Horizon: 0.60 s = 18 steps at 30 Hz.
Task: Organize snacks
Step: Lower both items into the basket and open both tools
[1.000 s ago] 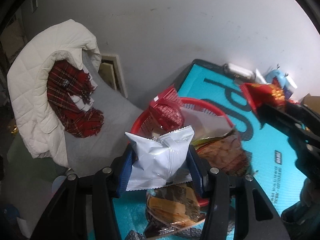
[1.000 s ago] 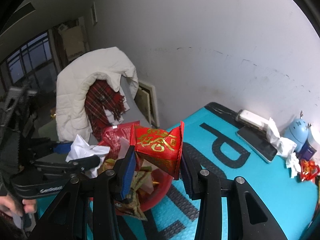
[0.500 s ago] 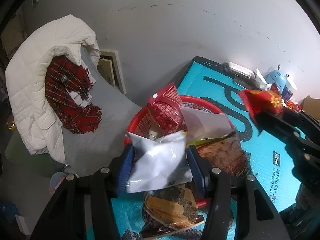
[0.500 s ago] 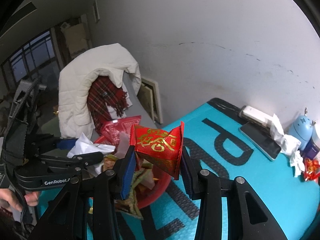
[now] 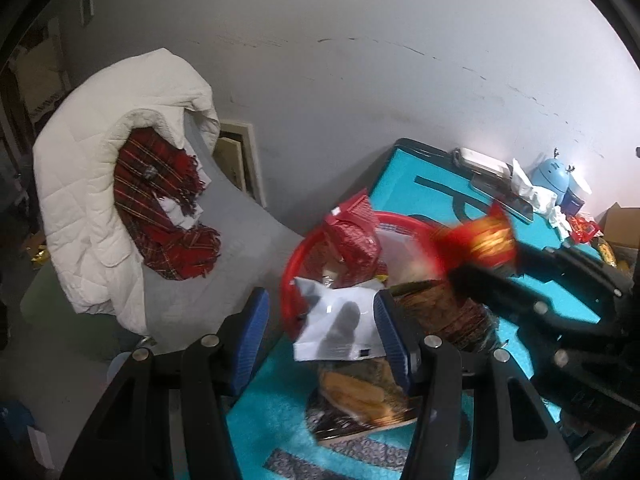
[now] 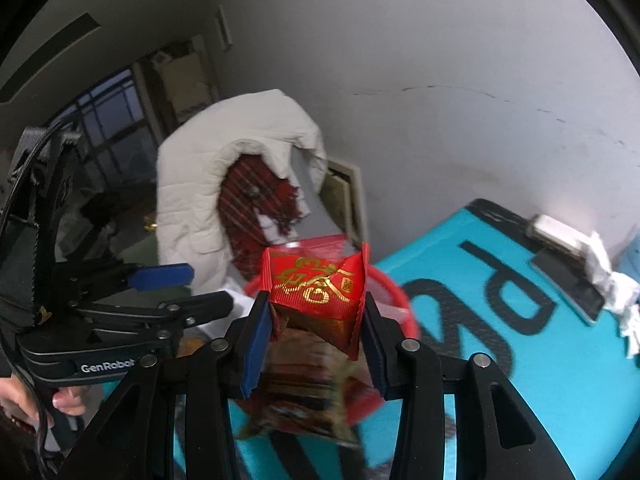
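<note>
My left gripper [image 5: 322, 336] is open over the near rim of the red basket [image 5: 288, 280]. A white snack packet [image 5: 336, 320] lies between its jaws, resting against the right pad, with a clear gap to the left pad. The basket holds a red packet [image 5: 352, 236] standing upright and a brown biscuit pack [image 5: 436, 312]. My right gripper [image 6: 314, 320] is shut on a red packet with gold characters [image 6: 316, 292] above the basket [image 6: 400, 300]. That packet [image 5: 480, 240] shows blurred in the left wrist view. The left gripper [image 6: 188, 288] appears at the left of the right wrist view.
Another snack pack [image 5: 360, 392] lies on the teal mat [image 5: 420, 176] in front of the basket. A chair with a white quilted coat [image 5: 88, 184] and plaid scarf stands left of the table. A phone, tissues [image 5: 532, 192] and a blue gadget line the far edge.
The white packet has come free of the left pads and dropped lower, against the right pad. The right gripper has carried the red packet towards the basket.
</note>
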Each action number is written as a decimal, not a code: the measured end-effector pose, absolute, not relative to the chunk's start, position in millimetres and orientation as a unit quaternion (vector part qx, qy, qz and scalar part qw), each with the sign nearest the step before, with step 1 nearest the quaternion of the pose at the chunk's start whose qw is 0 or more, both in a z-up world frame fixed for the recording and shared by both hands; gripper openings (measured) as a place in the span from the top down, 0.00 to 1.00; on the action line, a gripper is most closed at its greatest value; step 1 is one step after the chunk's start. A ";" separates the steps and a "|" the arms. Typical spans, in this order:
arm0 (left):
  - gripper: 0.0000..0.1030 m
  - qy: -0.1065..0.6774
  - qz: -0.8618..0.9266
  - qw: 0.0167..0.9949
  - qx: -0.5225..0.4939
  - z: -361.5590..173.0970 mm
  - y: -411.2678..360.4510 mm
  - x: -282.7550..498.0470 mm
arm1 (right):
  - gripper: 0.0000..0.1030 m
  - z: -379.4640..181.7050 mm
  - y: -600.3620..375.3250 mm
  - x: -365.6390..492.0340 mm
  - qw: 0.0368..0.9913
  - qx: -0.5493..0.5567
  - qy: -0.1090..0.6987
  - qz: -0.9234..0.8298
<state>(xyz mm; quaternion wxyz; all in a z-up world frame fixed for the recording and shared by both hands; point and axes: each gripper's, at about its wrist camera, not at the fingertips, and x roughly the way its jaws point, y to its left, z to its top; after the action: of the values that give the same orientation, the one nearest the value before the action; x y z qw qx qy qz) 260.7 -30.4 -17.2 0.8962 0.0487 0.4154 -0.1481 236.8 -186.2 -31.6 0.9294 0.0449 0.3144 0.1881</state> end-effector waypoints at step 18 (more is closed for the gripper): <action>0.48 0.418 -0.129 0.899 0.031 -24.9 -8.8 263.2 | 0.59 -40.7 -161.9 256.1 0.931 0.019 0.306 0.196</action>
<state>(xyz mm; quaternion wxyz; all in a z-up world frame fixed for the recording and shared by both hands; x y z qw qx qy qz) 263.2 -8.8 -24.9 0.8988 0.0310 0.4178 -0.1287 256.1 -161.9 -40.7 0.9314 0.0192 0.3063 0.1958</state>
